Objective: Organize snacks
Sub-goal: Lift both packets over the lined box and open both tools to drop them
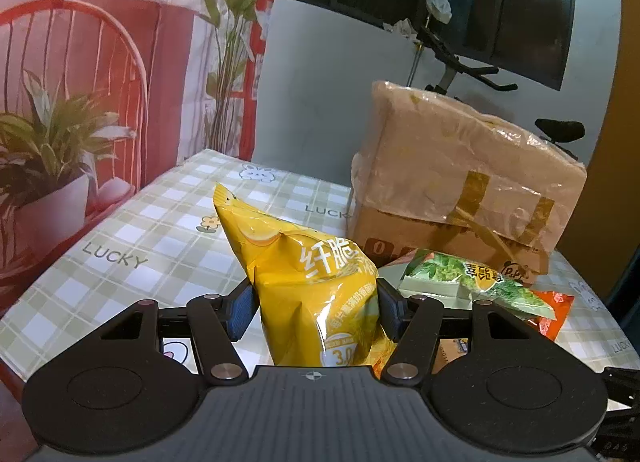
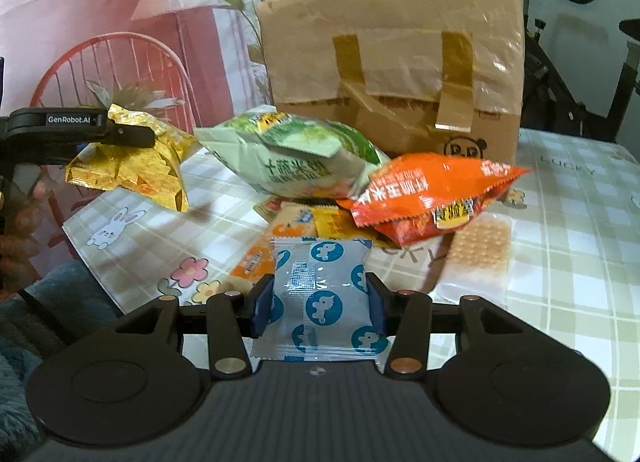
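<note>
yellow chip bag (image 1: 316, 294): pinched between the left gripper (image 1: 316, 308) pads, lifted clear of the table, upright with its top corner tilted toward the far-left edge. Right wrist view shows it in the air over the left edge.
left gripper: jaws clamped on the bag's waist, blue pads (image 1: 240, 312) pressing in on both sides.
blue-and-white packet (image 2: 320, 298): small pillow pack with round blue logos, squeezed between the right gripper (image 2: 318, 304) pads. Sits at the near edge of the snack pile; cannot tell if it rests on the table or is raised.
right gripper: jaws closed on the packet's two side edges.
green bag (image 2: 296, 157): on top of the pile, mid-table, just in front of the box.
orange bag (image 2: 432, 193): right of the green one, touching it, lying over smaller packs.
clear cracker pack (image 2: 480, 246): flat on the cloth, just right of the orange bag.
cardboard box (image 2: 392, 45): taped, wrapped in film, at the far edge behind the pile.
table (image 1: 132, 238): green-checked cloth with flower and rabbit prints.
person: hand (image 2: 18, 229) on the left gripper's handle, at left edge of right wrist view.
</note>
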Demonstrator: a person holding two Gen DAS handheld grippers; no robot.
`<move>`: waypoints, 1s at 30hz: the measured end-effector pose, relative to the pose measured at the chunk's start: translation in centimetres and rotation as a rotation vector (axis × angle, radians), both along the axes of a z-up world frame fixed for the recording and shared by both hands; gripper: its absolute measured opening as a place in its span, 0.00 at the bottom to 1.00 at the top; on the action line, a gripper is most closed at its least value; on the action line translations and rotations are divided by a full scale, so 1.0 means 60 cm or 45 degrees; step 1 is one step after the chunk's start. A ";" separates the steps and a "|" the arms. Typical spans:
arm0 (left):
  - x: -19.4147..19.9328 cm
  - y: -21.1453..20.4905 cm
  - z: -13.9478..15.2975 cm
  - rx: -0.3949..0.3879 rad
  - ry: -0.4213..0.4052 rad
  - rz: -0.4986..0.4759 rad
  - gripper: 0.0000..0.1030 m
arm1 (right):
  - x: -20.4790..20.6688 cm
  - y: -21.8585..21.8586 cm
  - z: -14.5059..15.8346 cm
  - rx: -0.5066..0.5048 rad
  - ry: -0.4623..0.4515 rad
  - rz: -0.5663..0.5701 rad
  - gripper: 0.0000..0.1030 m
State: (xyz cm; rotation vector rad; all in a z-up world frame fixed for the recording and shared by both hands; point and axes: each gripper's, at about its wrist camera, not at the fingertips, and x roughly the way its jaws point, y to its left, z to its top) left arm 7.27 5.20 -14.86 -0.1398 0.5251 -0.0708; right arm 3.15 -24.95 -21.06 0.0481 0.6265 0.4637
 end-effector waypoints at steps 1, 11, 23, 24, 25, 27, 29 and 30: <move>-0.003 0.000 0.003 0.003 -0.007 -0.001 0.62 | -0.003 0.000 0.004 0.004 -0.010 0.002 0.48; -0.017 -0.023 0.075 0.049 -0.157 -0.075 0.62 | -0.028 -0.005 0.065 0.070 -0.154 0.035 0.48; 0.085 -0.097 0.203 0.103 -0.315 -0.320 0.62 | 0.045 -0.046 0.192 0.092 -0.342 0.001 0.48; 0.096 -0.107 0.210 0.124 -0.330 -0.331 0.62 | 0.056 -0.048 0.203 0.089 -0.360 -0.002 0.48; 0.108 -0.117 0.217 0.149 -0.348 -0.340 0.62 | 0.068 -0.051 0.215 0.086 -0.376 -0.003 0.48; 0.132 -0.136 0.231 0.193 -0.376 -0.354 0.62 | 0.095 -0.055 0.238 0.078 -0.406 -0.018 0.48; 0.157 -0.151 0.241 0.213 -0.392 -0.368 0.62 | 0.122 -0.055 0.258 0.048 -0.441 -0.028 0.48; 0.172 -0.159 0.246 0.218 -0.398 -0.371 0.62 | 0.137 -0.055 0.267 0.032 -0.458 -0.034 0.48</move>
